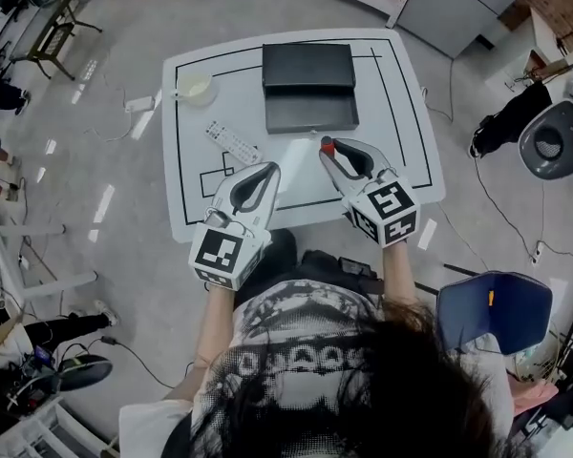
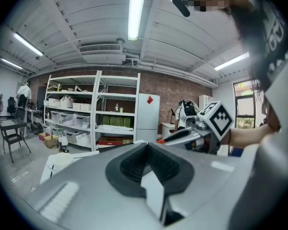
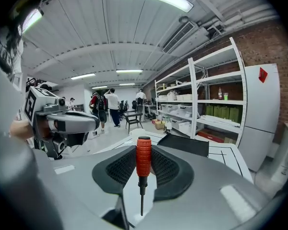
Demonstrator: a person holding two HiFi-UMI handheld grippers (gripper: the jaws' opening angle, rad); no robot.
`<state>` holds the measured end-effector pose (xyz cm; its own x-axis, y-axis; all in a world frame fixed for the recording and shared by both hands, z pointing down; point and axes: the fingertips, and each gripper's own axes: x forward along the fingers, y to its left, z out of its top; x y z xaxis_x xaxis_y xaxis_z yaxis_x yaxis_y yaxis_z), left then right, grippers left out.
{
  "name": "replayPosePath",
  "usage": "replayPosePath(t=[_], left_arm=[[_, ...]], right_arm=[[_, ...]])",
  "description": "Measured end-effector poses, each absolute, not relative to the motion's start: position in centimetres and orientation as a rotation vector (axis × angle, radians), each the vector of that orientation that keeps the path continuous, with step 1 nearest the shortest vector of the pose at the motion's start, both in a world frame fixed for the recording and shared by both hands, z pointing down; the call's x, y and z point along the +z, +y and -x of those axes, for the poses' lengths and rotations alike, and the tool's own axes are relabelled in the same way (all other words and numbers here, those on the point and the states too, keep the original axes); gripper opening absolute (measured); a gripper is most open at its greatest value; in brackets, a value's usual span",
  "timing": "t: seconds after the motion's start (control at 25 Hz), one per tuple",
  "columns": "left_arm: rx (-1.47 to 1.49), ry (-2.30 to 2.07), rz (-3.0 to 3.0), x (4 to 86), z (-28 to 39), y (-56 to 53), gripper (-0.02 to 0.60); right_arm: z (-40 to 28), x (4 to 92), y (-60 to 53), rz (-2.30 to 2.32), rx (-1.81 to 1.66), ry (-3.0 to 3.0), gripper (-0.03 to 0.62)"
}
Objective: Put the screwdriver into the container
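My right gripper (image 1: 336, 155) is shut on the screwdriver (image 1: 328, 147), which has a red handle, and holds it above the white table just in front of the black container (image 1: 308, 88). In the right gripper view the red handle (image 3: 143, 157) stands clamped between the black pads, with the thin shaft (image 3: 142, 198) pointing back toward the camera. The container (image 3: 183, 145) lies beyond the jaws. My left gripper (image 1: 265, 173) hovers at the table's front, left of the right one, with its jaws together and nothing in them (image 2: 146, 147). From there I see the right gripper (image 2: 182, 136) with the screwdriver.
A remote control (image 1: 232, 142) lies on the table (image 1: 401, 113) left of centre, and a pale bowl (image 1: 195, 88) stands at the back left. Around the table are a chair (image 1: 53, 31), shelving (image 3: 201, 104) and floor cables. People stand far off in the room.
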<state>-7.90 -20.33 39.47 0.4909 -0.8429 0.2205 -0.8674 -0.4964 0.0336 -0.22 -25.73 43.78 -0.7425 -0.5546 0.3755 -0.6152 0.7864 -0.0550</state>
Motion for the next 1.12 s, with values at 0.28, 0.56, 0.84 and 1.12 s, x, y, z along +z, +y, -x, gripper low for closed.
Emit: replayPosePath(t=[0.28, 0.56, 0.84, 1.12], left_arm=[[0.249, -1.475, -2.593, 39.7, 11.0, -24.0, 0.0], [0.231, -1.463, -2.593, 39.9, 13.0, -26.5, 0.0], [0.215, -1.447, -2.578, 40.4, 14.4, -28.0, 0.0], [0.208, -1.445, -2.556, 41.1, 15.6, -28.9, 0.0]], right_arm=[[2.4, 45.1, -31.0, -0.914, 0.192, -2.559, 0.101], [3.6, 46.5, -35.4, -0.894, 0.035, -2.443, 0.101], [5.5, 49.0, -38.9, -0.784, -0.128, -2.301, 0.101], [8.3, 54.7, -40.9, -0.624, -0.136, -2.209, 0.103]])
